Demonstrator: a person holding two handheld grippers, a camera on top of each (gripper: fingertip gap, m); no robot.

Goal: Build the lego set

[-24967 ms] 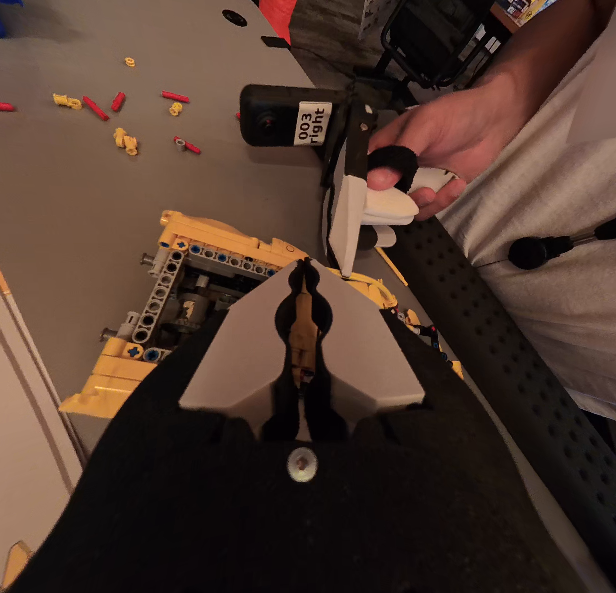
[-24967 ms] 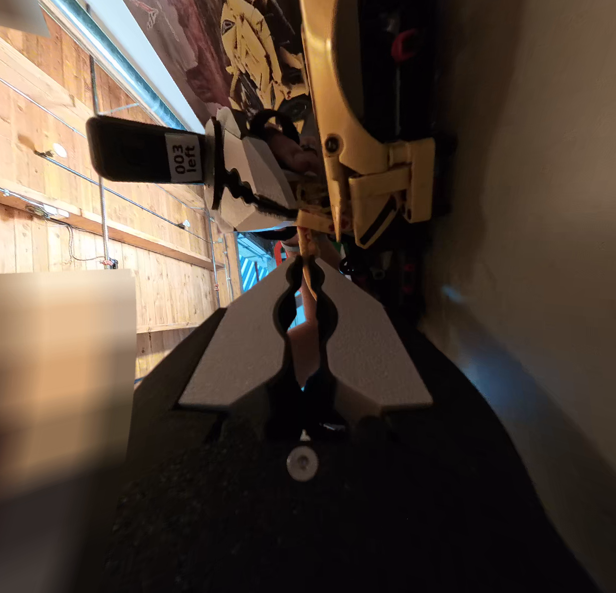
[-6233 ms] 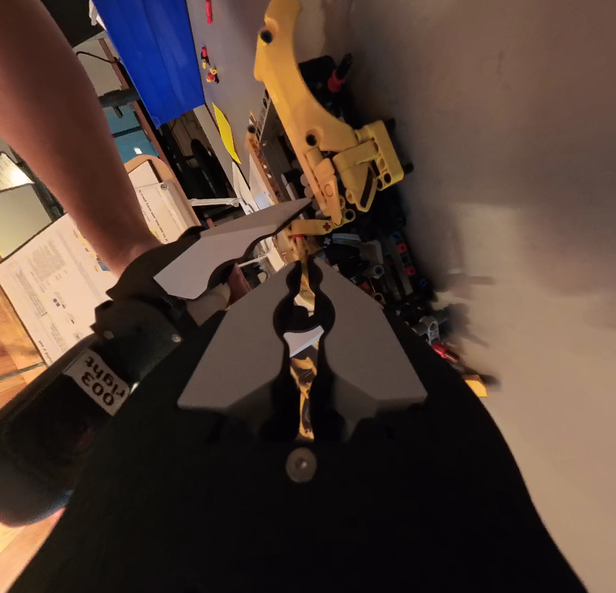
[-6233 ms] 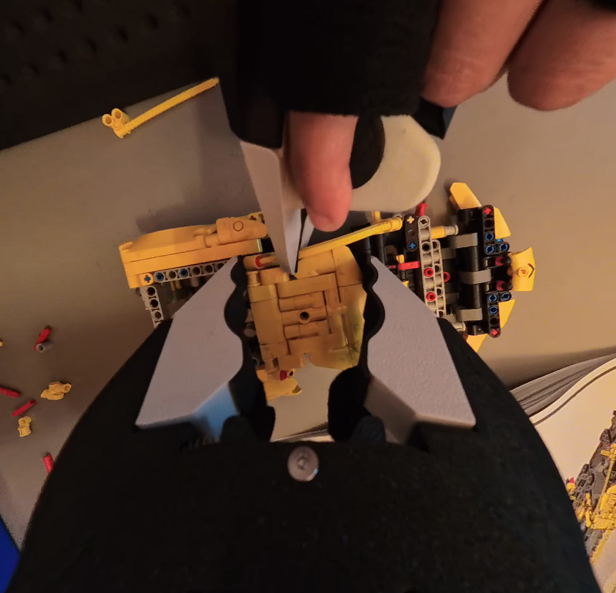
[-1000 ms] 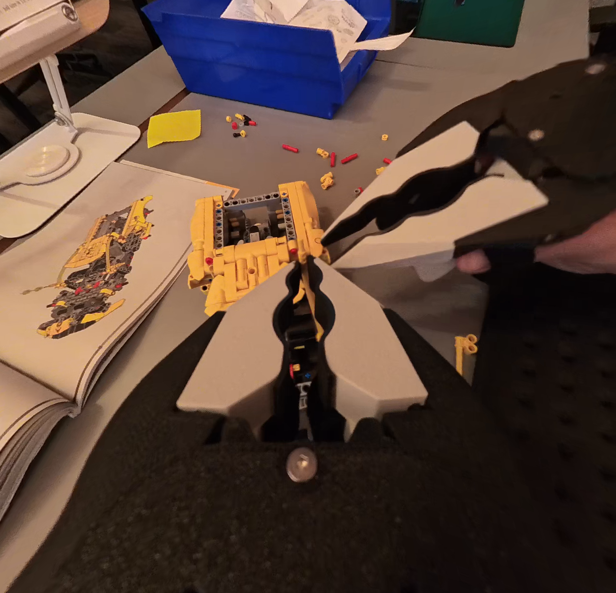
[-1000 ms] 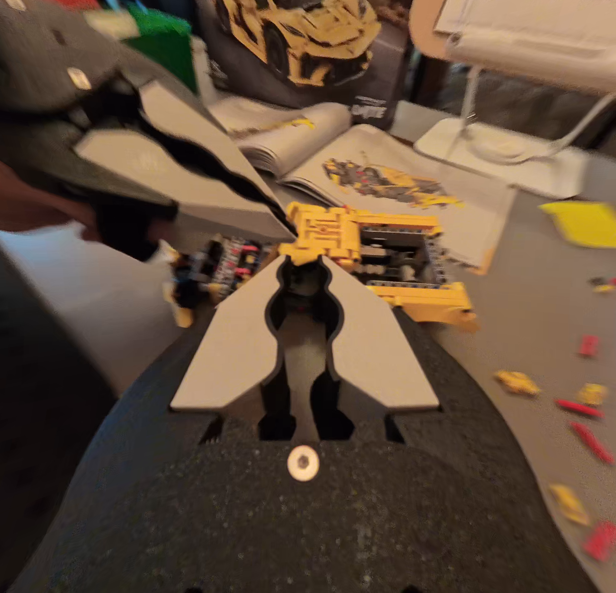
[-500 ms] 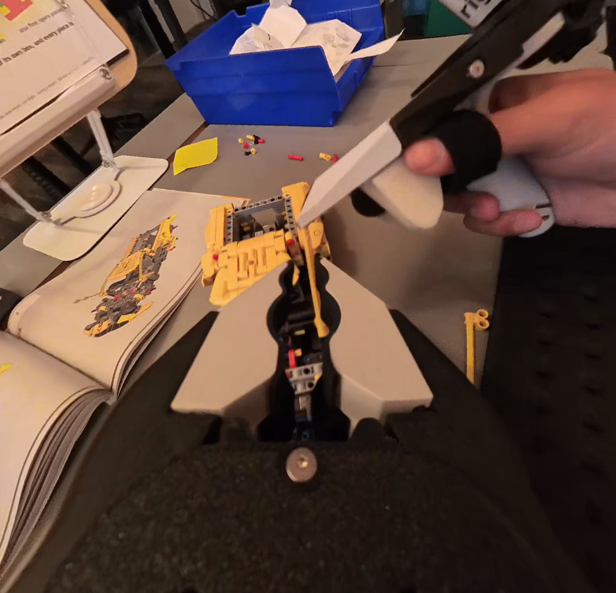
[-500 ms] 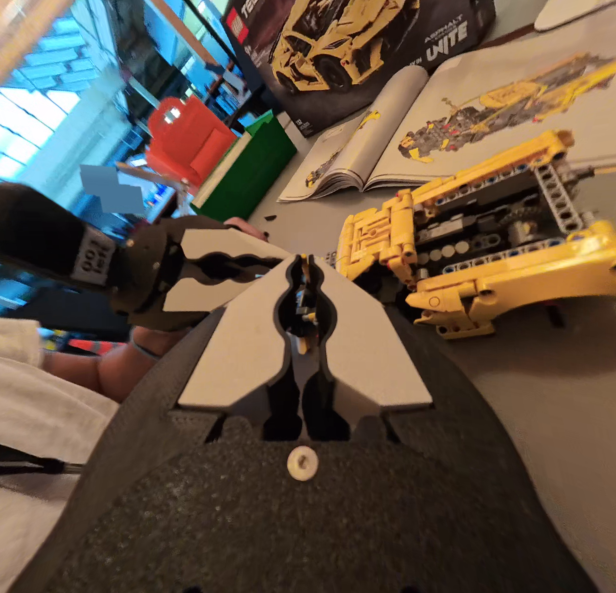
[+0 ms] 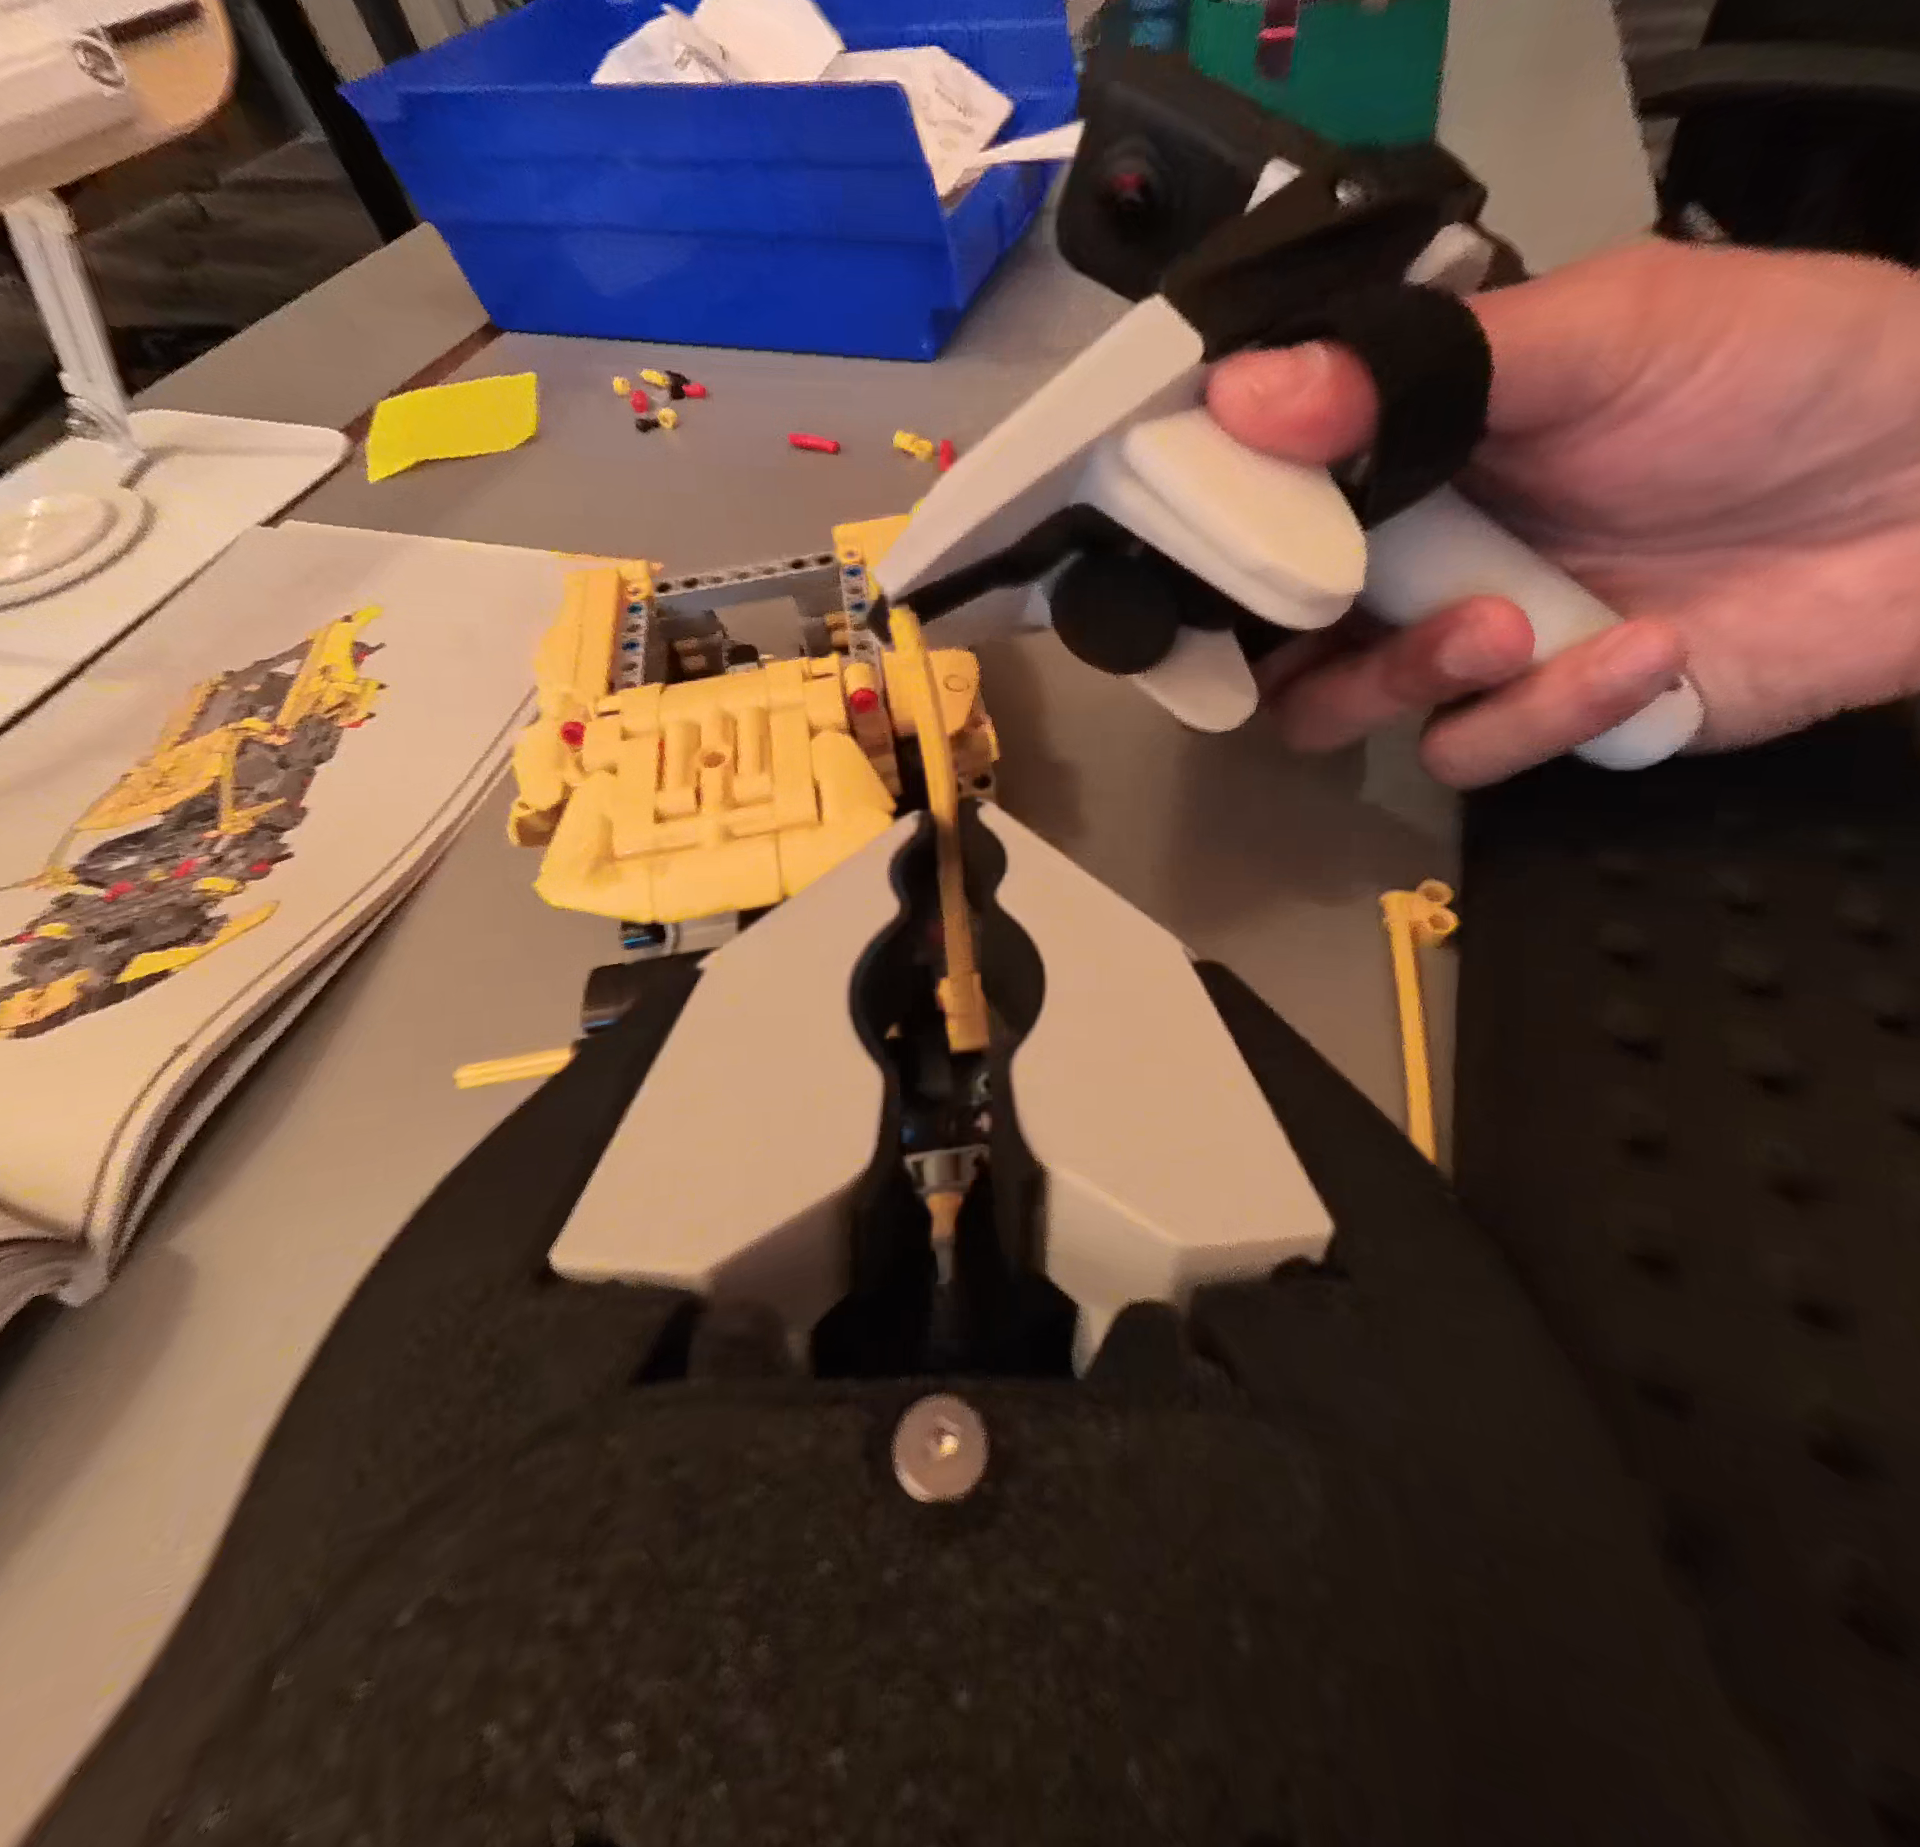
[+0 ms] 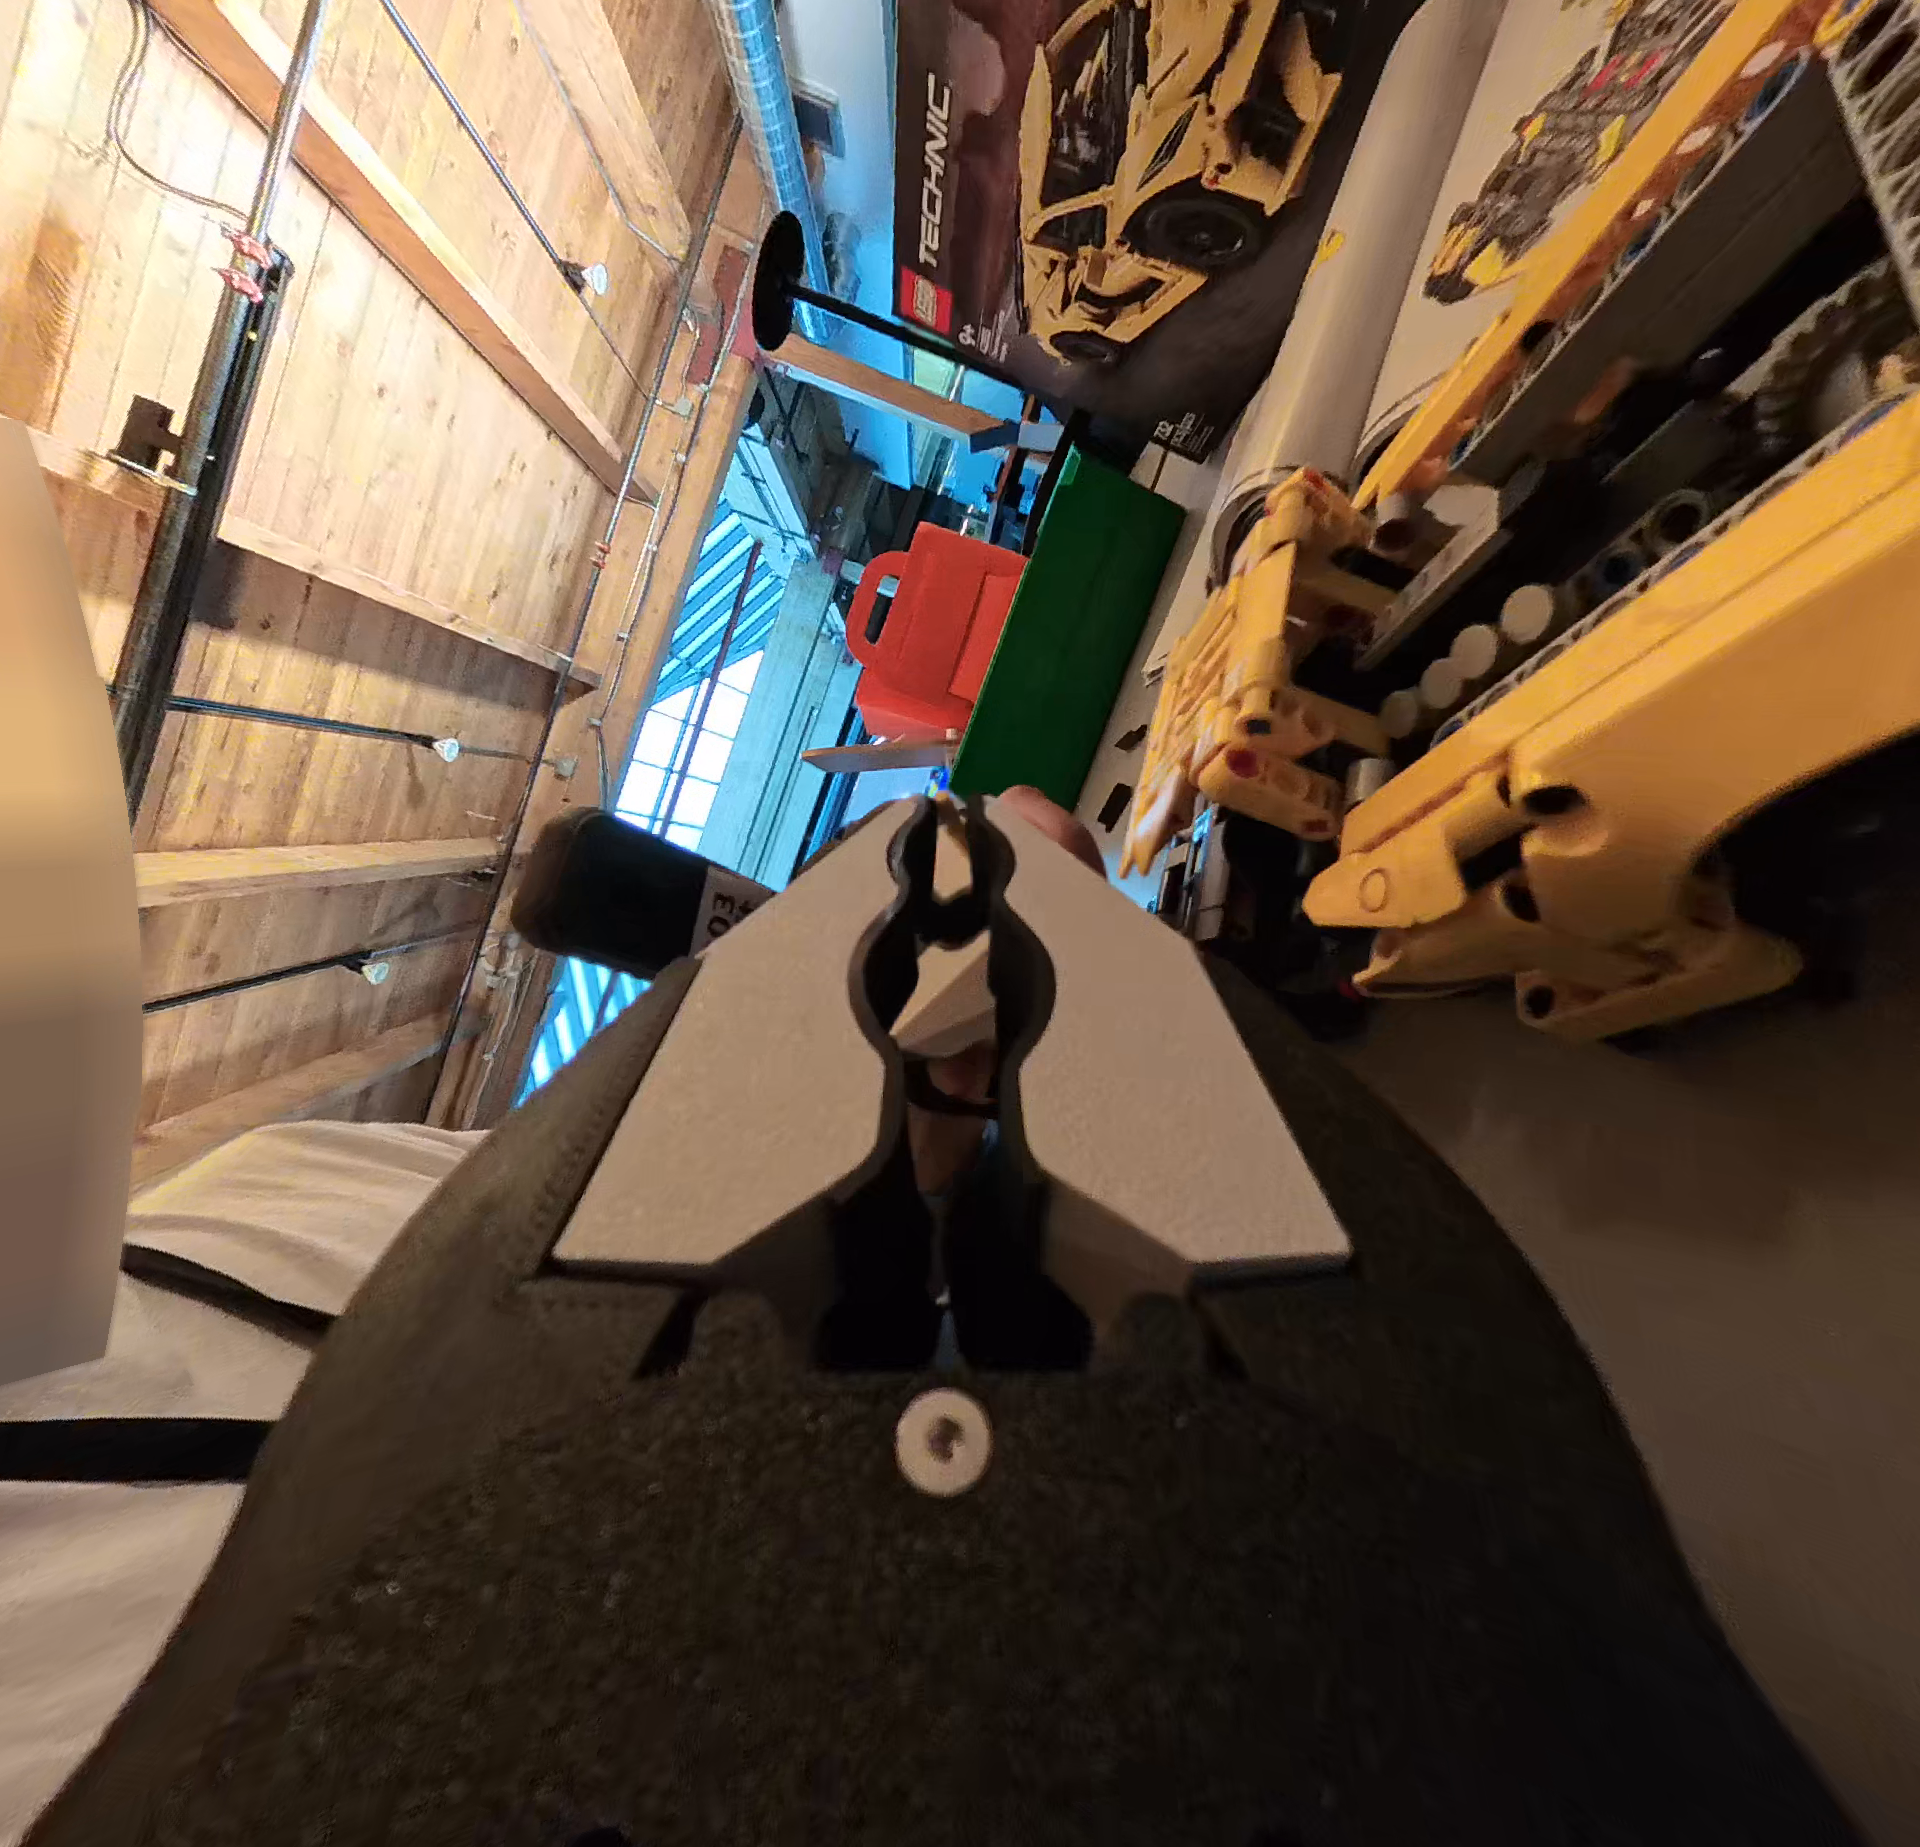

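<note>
Grey plastic fingers of our left gripper [image 9: 940, 831] pinch a thin yellow flexible rod [image 9: 943, 821] that arcs forward to the half-built yellow brick car model [image 9: 727, 748] lying on the grey table [image 9: 1195, 831] just ahead. Beyond, our right gripper [image 9: 894, 592], its fingers nearly together, tips onto the rod's far end at the model's right edge; we cannot tell whether it grips.
</note>
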